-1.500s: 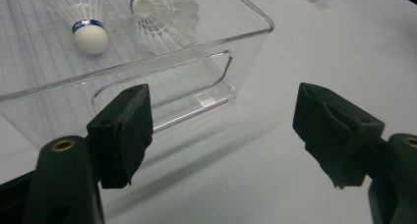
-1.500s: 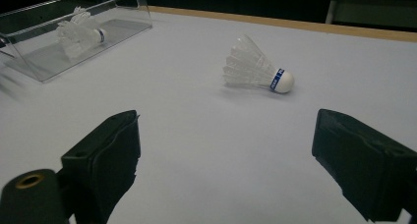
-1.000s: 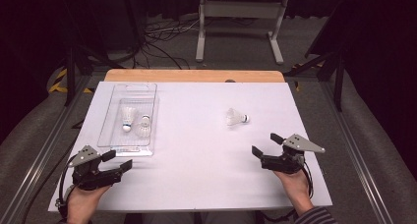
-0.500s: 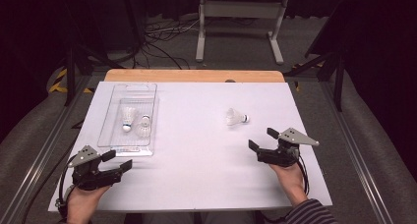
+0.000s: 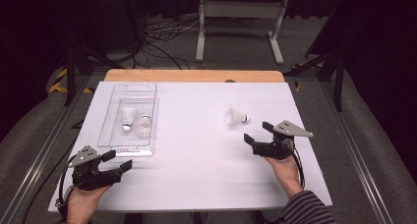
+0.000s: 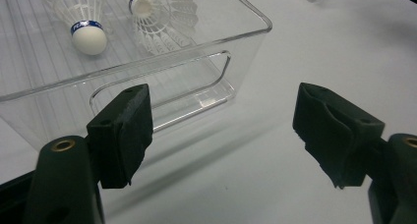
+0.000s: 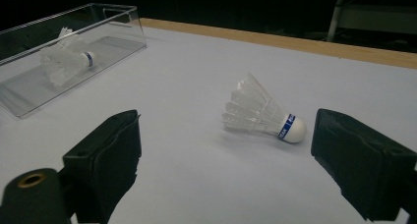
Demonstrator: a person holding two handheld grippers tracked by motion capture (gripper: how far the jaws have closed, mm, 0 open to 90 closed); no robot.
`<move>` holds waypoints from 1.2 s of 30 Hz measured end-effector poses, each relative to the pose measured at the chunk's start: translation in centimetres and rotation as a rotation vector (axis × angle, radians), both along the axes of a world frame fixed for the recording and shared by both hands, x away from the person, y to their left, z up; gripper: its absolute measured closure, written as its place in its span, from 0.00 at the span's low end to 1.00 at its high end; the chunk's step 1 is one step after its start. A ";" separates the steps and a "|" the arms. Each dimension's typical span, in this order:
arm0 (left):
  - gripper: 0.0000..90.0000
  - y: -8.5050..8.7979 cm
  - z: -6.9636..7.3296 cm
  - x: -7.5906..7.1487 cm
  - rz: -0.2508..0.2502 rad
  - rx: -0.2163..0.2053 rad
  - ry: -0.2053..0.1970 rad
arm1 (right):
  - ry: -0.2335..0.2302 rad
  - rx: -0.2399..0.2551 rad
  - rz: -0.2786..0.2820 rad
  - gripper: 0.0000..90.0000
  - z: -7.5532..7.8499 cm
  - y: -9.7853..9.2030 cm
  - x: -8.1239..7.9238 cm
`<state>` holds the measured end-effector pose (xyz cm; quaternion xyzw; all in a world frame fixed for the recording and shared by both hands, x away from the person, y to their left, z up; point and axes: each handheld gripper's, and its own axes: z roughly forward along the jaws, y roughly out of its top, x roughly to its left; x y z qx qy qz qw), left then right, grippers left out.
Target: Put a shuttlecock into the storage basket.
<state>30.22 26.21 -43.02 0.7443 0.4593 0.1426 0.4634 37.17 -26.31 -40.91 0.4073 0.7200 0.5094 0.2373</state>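
Beside shuttlecock (image 5: 236,118), right gripper (image 5: 257,132) jaws apart, clear tray (image 5: 114,135) far left

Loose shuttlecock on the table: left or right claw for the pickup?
Right. The right claw is open and close to the loose shuttlecock, which lies between its jaws in the right gripper view. The left claw sits by the clear tray, far across the table.

White shuttlecock (image 5: 235,118) — on its side, blue-banded cork rightward.
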 end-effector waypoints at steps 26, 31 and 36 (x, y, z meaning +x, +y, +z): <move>0.27 -0.1 0.0 -0.1 0.002 0.000 -0.007 | -0.007 -0.027 -0.009 0.15 1.8 2.5 3.4; 0.27 -0.2 0.0 -0.1 0.001 0.001 -0.008 | -0.002 -0.036 -0.012 0.15 2.0 3.1 4.3; 0.27 -0.2 0.0 -0.1 -0.003 0.000 -0.008 | 0.013 -0.028 -0.015 0.15 2.1 3.4 5.1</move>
